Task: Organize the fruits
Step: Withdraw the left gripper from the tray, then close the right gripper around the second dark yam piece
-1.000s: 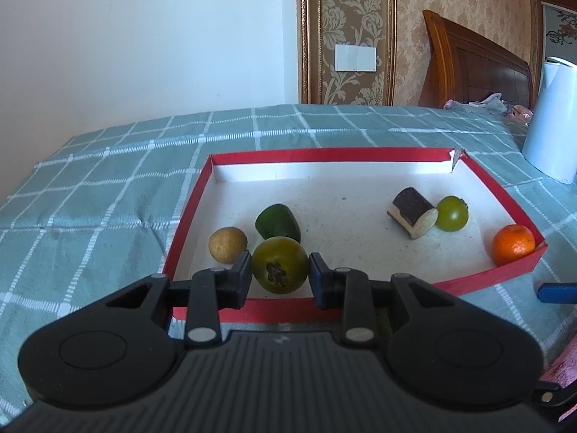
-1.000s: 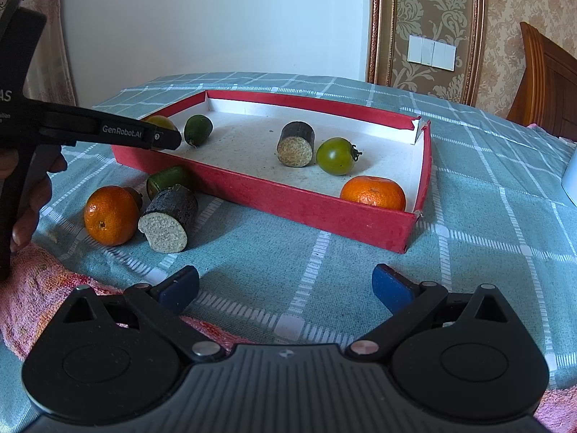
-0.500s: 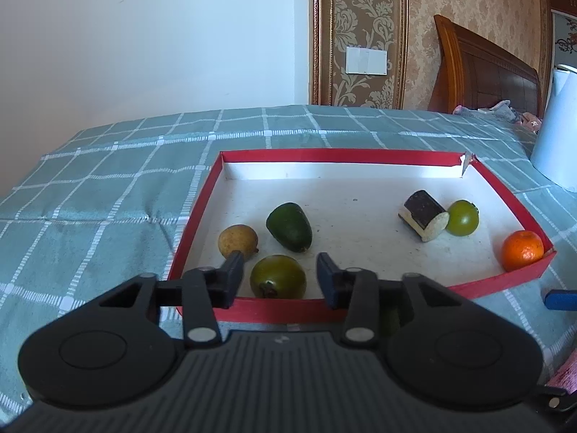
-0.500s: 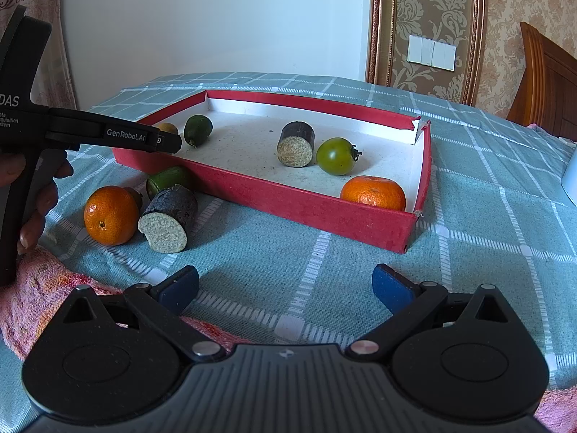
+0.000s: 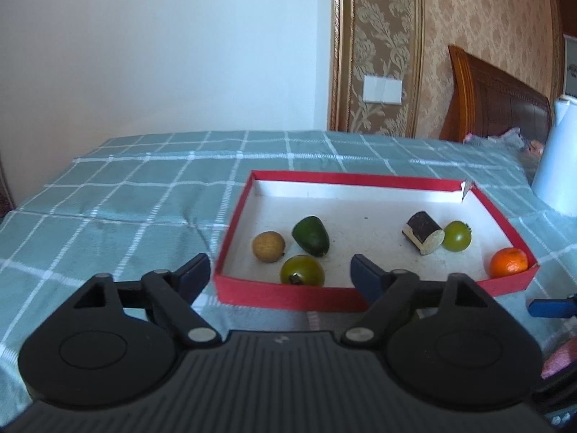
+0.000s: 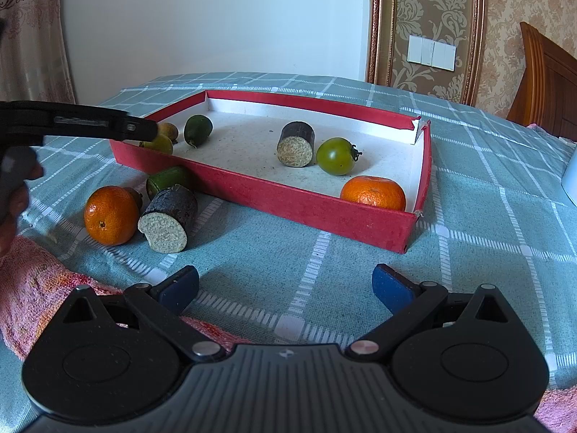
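Left hand-held gripper (image 5: pixel 279 272), jaws apart, empty above the red tray (image 5: pixel 288 294). Right hand-held gripper (image 6: pixel 285 287) likewise apart, facing the unsorted orange (image 6: pixel 111 215).

Bright, soft daylight — faint shadows, fisheye bending at edges, left view slightly blurred.

Teal checked tablecloth (image 6: pixel 468 187) spread across the table, pink towel (image 6: pixel 32 288) bunched at its near edge, white jug (image 5: pixel 557 166) stood far right, wooden headboard (image 5: pixel 505 104) behind, white wall switch (image 6: pixel 431 52) mounted on patterned wallpaper (image 5: pixel 382 36).
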Motion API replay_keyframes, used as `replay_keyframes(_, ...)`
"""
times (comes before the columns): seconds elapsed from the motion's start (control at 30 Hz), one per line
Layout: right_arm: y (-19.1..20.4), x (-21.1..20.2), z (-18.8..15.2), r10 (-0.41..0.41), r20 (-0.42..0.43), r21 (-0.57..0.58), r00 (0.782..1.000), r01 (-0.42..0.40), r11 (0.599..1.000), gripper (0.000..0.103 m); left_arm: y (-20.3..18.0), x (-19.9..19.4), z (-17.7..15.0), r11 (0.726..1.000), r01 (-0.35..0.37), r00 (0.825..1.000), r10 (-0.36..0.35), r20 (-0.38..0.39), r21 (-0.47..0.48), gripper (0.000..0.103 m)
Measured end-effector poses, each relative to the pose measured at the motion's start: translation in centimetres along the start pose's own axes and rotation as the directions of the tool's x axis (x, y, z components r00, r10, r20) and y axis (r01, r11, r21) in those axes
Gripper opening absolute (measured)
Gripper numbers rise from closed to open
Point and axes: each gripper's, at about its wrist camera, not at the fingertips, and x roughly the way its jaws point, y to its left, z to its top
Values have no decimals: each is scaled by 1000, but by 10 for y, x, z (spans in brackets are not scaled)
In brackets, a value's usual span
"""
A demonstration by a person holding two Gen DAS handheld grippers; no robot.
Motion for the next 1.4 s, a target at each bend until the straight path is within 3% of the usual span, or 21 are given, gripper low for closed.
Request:
replay_keyframes(0.13, 0, 0, 0, 0, 0, 0, 1000, 0, 1000, 103, 11, -19, -12, 999, -36, 999, 37, 20, -28, 91)
replay_keyframes(0.23, 0, 0, 0, 0, 0, 0, 1000, 0, 1000, 103, 18, -22, -24, 994, -109, 994, 109, 10, -28, 91)
replay_keyframes(0.6, 0, 0, 0, 0, 0, 0, 1000, 0, 1000, 103, 46, -4, -40, 973, -201, 975, 187, -124, -117, 97)
replay_keyframes(0.8, -1, -2, 0, 16, 9, 5, 1000, -16, 1000, 103, 48, 2, -42, 974, -192, 970, 169, -177, -120, 103)
replay_keyframes(0.9, 1, -8, -1, 32, 55, 19, 998, -33, 999, 103, 42, 4, -42, 978, -197, 965, 180, -193, -73, 103)
replay_keyframes(1.07, 12, -17, 6, 50, 129, 20, 990, -53, 998, 103, 43, 4, -42, 979, -187, 967, 169, -192, -83, 103)
replay_keyframes(1.27, 26, -9, 20, 94, 117, -5, 989, -94, 996, 102, 44, 4, -42, 979, -183, 968, 164, -189, -90, 103)
replay_keyframes(1.4, 36, 3, 27, 83, 84, -36, 993, -80, 996, 94, 44, 4, -42, 979, -182, 968, 163, -189, -92, 103)
